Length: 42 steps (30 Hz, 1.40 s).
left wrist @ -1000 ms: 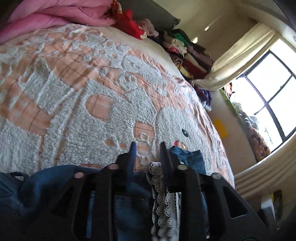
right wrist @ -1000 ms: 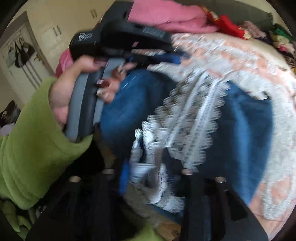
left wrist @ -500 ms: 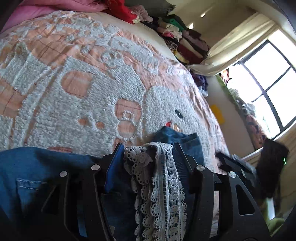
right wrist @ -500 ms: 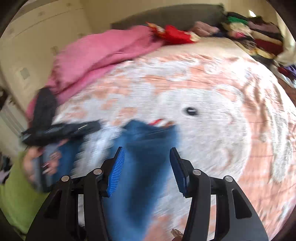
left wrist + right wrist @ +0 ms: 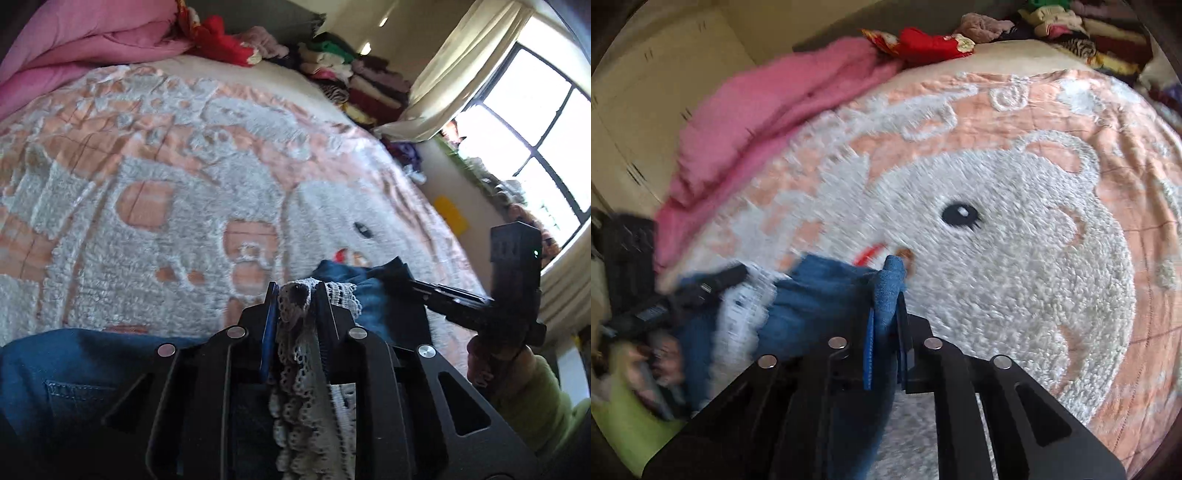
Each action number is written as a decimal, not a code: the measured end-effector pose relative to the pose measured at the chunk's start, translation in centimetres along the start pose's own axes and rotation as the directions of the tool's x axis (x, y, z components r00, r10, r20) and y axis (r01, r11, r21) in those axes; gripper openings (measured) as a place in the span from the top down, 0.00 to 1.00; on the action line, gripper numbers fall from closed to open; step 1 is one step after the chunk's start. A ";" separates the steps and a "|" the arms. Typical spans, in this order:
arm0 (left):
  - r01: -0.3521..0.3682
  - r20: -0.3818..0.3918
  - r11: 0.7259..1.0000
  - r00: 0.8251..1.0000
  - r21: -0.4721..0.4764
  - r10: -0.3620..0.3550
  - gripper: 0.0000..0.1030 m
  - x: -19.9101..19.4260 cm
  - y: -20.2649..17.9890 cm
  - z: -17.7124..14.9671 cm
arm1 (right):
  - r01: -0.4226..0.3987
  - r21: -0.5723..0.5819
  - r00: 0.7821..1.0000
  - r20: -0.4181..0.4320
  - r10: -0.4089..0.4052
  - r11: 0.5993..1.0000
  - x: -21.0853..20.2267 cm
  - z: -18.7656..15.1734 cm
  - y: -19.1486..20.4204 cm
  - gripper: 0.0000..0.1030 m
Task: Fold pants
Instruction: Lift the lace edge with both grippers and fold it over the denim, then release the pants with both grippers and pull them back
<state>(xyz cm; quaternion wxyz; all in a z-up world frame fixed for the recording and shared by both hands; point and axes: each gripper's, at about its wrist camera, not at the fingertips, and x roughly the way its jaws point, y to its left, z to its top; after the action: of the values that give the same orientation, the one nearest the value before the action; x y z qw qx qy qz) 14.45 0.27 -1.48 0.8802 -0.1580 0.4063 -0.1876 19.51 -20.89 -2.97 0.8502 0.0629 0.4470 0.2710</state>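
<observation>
From the left wrist camera, the left gripper (image 5: pixel 295 291) is pinching a bunch of white lace trim (image 5: pixel 297 354) that is part of the blue jean pants (image 5: pixel 74 373). Its two fingers are pressed close with the lace squeezed between them. I think it holds that spot so the cloth cannot slide while the fold is made. The pants lie on the bed near the camera, on the pink and white blanket (image 5: pixel 155 177). One part with a pocket spreads out to the left. Another blue part reaches to the right, where the right gripper (image 5: pixel 402 280) touches its edge. So the long way of the pants looks like it goes left to right across this view, but most of the pants are hidden under the gripper.

From the right wrist camera, the right gripper (image 5: pixel 886 314) is pinching a thick edge of the blue jean pants (image 5: pixel 820 291). The fingers are close together with a bit of cloth poking up between them. The pants stretch away to the left toward the left gripper (image 5: pixel 731 275), which is blurry. With one gripper on each side, the cloth between them can be lifted and laid over. A pink quilt (image 5: pixel 775 107) is bunched at the far side of the bed.
</observation>
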 end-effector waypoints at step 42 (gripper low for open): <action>-0.078 -0.257 0.994 0.962 0.074 0.094 0.88 -4.9 -5.9 -12.9 | -0.030 -0.298 0.999 0.025 0.039 0.954 -9.1 -13.9 9.2 0.46</action>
<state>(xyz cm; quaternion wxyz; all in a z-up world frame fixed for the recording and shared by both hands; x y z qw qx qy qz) 0.37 -4.28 -3.71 0.8310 -0.0863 0.5188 -0.1811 0.64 -19.74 -1.36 0.8517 -0.0540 0.3869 0.3492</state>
